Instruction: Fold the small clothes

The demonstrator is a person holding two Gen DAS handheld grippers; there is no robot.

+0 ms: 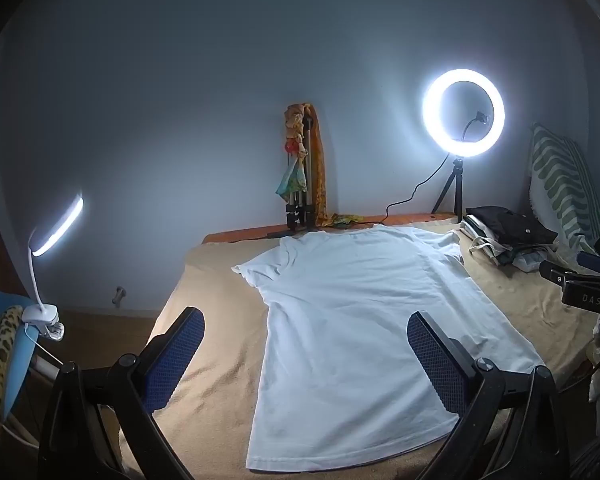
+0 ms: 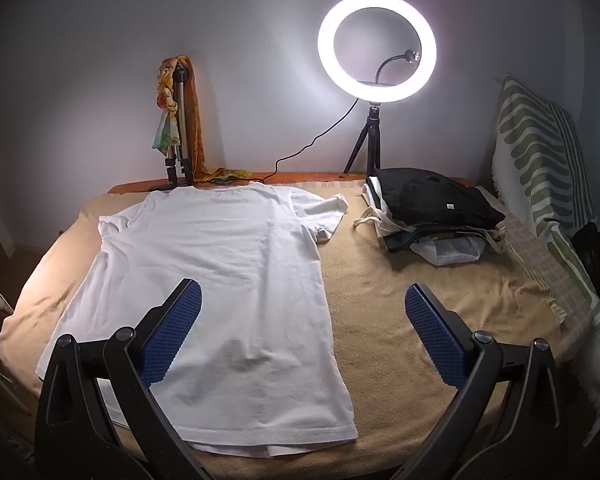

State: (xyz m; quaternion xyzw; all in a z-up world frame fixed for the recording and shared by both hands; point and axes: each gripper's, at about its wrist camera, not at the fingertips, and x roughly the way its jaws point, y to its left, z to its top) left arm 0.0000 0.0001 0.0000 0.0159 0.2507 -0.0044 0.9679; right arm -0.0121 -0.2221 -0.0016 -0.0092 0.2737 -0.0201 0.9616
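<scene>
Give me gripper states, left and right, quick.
Left gripper: open, holding nothing, above the white T-shirt.
Right gripper: open, holding nothing, over the T-shirt's right edge.

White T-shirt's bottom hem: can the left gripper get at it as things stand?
Probably yes. The left gripper is open above the flat white T-shirt, and nothing lies between it and the hem.
</scene>
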